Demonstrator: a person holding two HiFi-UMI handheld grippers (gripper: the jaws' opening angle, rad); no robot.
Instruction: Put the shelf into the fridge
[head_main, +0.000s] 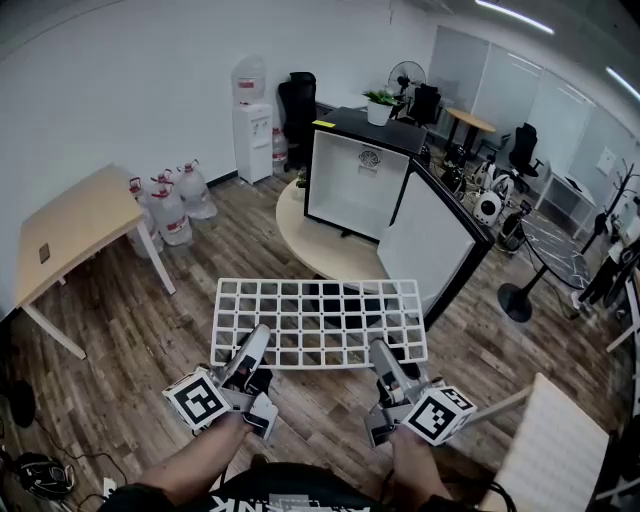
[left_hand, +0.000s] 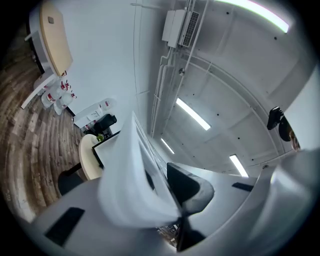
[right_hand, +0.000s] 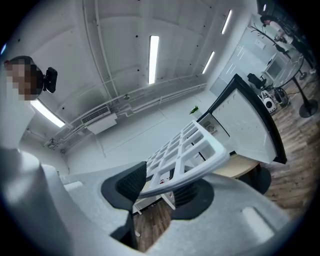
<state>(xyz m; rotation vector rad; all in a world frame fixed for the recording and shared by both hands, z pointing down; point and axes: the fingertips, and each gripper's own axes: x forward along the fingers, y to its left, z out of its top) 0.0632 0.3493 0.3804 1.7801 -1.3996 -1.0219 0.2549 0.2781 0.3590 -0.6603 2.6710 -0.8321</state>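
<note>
Far ahead of the left gripper (head_main: 255, 345) and well off to its left stood a pale wooden rectangular table (head_main: 75, 225) on white legs. Clear plastic water bottles with red caps (head_main: 170, 205) clustered on the wood-plank floor (head_main: 130, 320) just beyond its right end. Further ahead, against the white wall, stood a white water dispenser (head_main: 252, 135) with a bottle on top.

The left gripper, carrying its marker cube, had its jaws closed on the near edge of the white plastic grid shelf (head_main: 318, 320), close to that edge's left end. In the left gripper view the shelf ran edge-on between the jaws, pressed against the dark pad.

The shelf hung flat in the air, reaching forward from both grippers and spanning the gap between them. It was clear of the floor and well short of the fridge.

Straight ahead past the shelf's far edge was a round beige table (head_main: 295, 235). On it stood the white mini fridge with a black top (head_main: 355, 180), its inside bare and its black-rimmed door (head_main: 430, 245) swung open towards the right gripper's side. A green potted plant (head_main: 380, 103) stood on the fridge.

The right gripper (head_main: 382, 352) was clamped on the same near edge, close to its right end. Its jaws stood wide, with the thick white rim held between the two ribbed dark pads.
</note>
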